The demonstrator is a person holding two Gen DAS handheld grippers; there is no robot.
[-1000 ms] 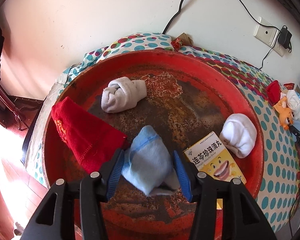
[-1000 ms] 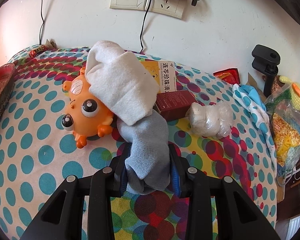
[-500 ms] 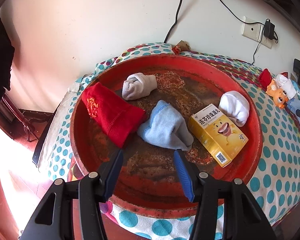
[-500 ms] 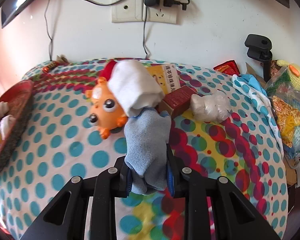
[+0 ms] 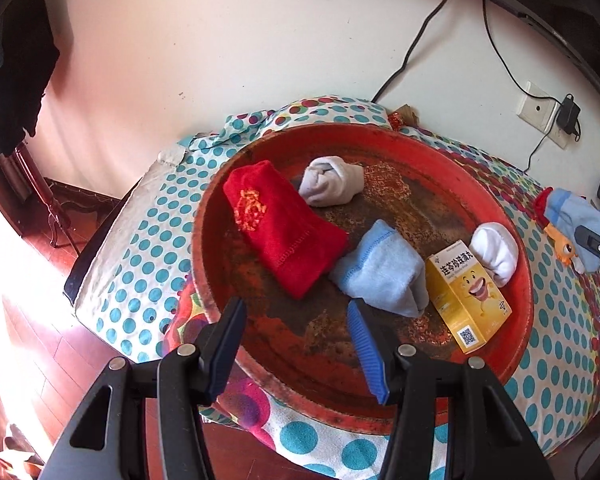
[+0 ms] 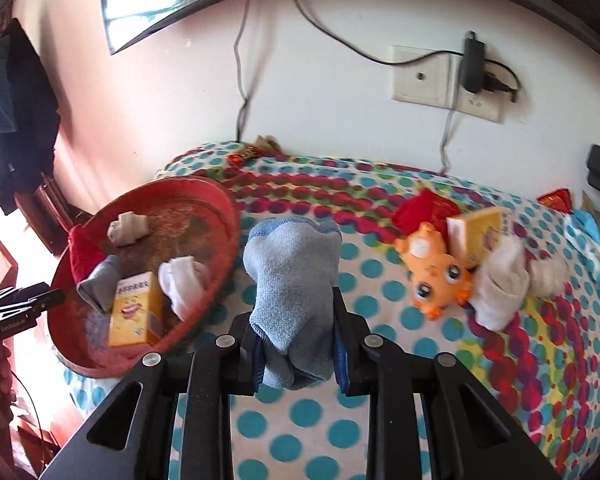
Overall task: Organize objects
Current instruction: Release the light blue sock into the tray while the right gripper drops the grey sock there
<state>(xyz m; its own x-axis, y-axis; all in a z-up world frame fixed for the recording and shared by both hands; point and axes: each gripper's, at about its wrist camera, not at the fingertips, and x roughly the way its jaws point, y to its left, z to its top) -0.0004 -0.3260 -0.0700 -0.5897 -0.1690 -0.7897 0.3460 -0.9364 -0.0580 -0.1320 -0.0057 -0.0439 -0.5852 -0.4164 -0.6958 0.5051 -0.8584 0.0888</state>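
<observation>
A round red tray (image 5: 512,240) sits on the polka-dot bed and also shows in the right wrist view (image 6: 224,216). In it lie a red sock (image 5: 280,228), a grey rolled sock (image 5: 330,180), a light blue sock (image 5: 380,272), a white sock (image 5: 496,250) and a yellow box (image 5: 466,296). My left gripper (image 5: 298,344) is open and empty above the tray's near rim. My right gripper (image 6: 296,344) is shut on a blue-grey sock (image 6: 294,272) and holds it above the bed, right of the tray.
An orange toy fish (image 6: 436,276), a second yellow box (image 6: 478,236), a white sock (image 6: 500,292) and a red item (image 6: 420,208) lie on the bed at the right. A wall socket with a charger (image 6: 444,80) and cables is behind. Wooden floor lies left of the bed.
My left gripper has let go of the light blue sock in the tray and drawn back. My right gripper has lifted the blue-grey sock off the toy pile and carried it left toward the tray.
</observation>
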